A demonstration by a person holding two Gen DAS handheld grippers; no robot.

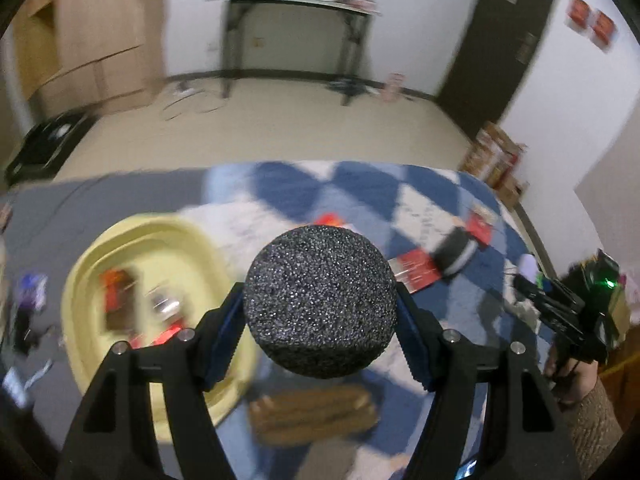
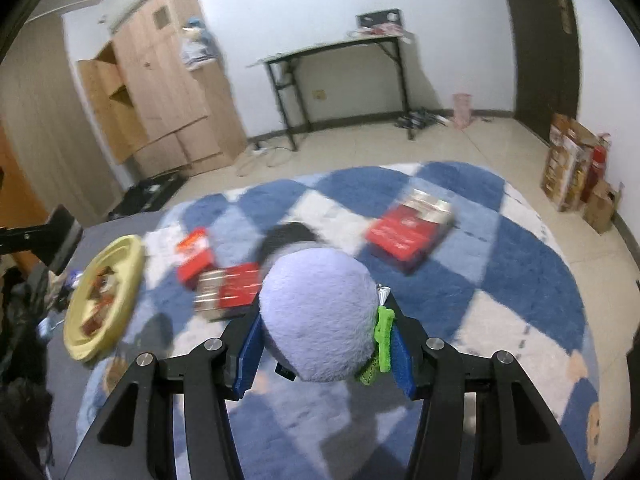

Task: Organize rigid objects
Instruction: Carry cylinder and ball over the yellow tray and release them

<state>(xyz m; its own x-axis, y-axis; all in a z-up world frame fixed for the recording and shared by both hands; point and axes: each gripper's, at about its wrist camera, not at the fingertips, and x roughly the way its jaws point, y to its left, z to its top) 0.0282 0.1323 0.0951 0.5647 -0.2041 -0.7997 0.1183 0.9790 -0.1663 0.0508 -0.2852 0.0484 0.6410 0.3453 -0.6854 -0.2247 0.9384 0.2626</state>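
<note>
Grip secure on both sides: left tool (image 1: 320, 312) clamped on black foam ball (image 1: 320, 304) at frame centre, right tool (image 2: 324, 336) pinched on lilac plush ball (image 2: 320, 316). Lifted clear of blue rug (image 2: 500, 248), likely bound for yellow tray (image 1: 88, 280) at left.

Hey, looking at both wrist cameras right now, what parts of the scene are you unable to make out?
- Left wrist view: contents of the yellow tray are motion-blurred; the black foam ball in the left claw hides the rug behind it.
- Right wrist view: the lilac plush ball in the right claw hides the rug; print on the red boxes is blurred.
</note>
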